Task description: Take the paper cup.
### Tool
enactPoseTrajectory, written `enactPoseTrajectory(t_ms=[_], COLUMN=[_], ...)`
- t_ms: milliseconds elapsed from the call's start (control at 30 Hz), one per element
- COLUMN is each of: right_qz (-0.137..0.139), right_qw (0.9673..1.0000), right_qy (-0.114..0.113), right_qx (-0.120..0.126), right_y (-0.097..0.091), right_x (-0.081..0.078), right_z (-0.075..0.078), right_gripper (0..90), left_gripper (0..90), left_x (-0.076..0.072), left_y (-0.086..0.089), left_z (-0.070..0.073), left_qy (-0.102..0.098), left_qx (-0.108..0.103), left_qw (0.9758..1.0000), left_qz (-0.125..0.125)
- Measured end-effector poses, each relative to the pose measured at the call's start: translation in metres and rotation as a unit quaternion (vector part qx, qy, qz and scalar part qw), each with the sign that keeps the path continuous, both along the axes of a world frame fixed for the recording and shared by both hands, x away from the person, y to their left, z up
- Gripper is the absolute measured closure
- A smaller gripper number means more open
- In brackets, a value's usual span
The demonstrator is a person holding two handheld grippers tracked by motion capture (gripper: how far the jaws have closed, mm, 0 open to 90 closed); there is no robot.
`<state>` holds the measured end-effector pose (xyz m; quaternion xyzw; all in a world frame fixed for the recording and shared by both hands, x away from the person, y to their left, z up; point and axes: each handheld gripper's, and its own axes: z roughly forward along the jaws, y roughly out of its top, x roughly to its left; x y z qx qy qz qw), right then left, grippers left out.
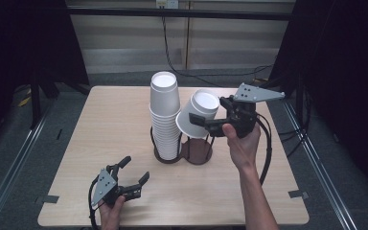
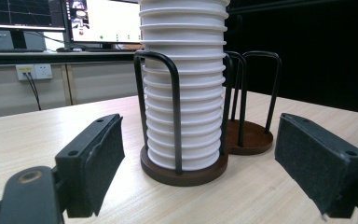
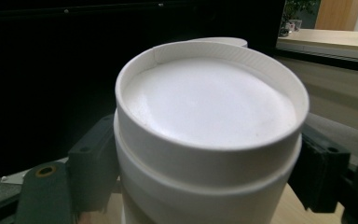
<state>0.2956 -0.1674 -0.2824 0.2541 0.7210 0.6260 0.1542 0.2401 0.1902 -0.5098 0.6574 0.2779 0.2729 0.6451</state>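
A tall stack of upturned white paper cups (image 1: 164,115) stands in a dark wire holder (image 1: 167,157) at the table's middle. Just right of it is a second wire holder (image 1: 197,151) with nothing in it. My right gripper (image 1: 199,120) is shut on a white cup (image 1: 203,103), held tilted above that second holder. In the right gripper view the cup (image 3: 209,107) shows its base, squeezed between both pads (image 3: 93,163). My left gripper (image 1: 135,169) rests low at the front left, open with nothing between its pads. In its own view, the left gripper (image 2: 200,158) faces the stack (image 2: 184,93) and the second holder (image 2: 251,137).
The light wooden table (image 1: 115,120) has bare surface to the left of the holders and along the front. Dark curtains and floor rails flank it. Monitors (image 2: 102,21) stand on a desk behind the stack in the left gripper view.
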Motion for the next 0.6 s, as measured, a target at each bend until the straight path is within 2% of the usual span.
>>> enactPoseTrajectory(t_ms=[67,200,300,333,367,400,433,533,600], right_qz=[0.0,0.006,0.013,0.018,0.018,0.023,0.024,0.031,0.034], right_qw=[1.0,0.9999,0.9999,0.9997,0.9997,0.9996,0.9995,0.9991,0.999], right_qy=[0.001,0.007,0.009,0.014,0.014,0.019,0.021,0.027,0.027], right_qx=[0.001,0.006,0.002,0.0,0.0,-0.002,-0.004,-0.008,-0.008], right_y=[0.001,0.002,0.006,0.009,0.009,0.012,0.013,0.016,0.017], right_x=[-0.001,-0.003,-0.005,-0.006,-0.006,-0.005,-0.004,-0.004,-0.005], right_z=[-0.004,-0.011,-0.02,-0.026,-0.026,-0.032,-0.034,-0.04,-0.044], right_gripper=[20.9,20.9,20.9,20.9,20.9,20.9,20.9,20.9,20.9], left_gripper=[15.5,15.5,15.6,15.6,15.6,15.7,15.8,16.0,16.1], left_x=[0.0,0.0,0.0,0.002,0.002,0.002,0.002,0.003,0.003], left_y=[-0.001,-0.001,-0.002,-0.003,-0.003,-0.005,-0.005,-0.009,-0.009], left_z=[0.0,0.0,0.0,0.001,0.001,0.003,0.004,0.009,0.012], left_qy=[0.003,0.003,0.008,0.012,0.012,0.013,0.012,0.028,0.024], left_qx=[-0.006,-0.005,0.0,0.01,0.01,0.017,0.021,0.004,0.012], left_qw=[0.9999,0.9999,0.9998,0.9998,0.9998,0.9994,0.9994,0.999,0.9991], left_qz=[-0.012,-0.013,-0.02,-0.015,-0.015,-0.026,-0.023,-0.033,-0.034])
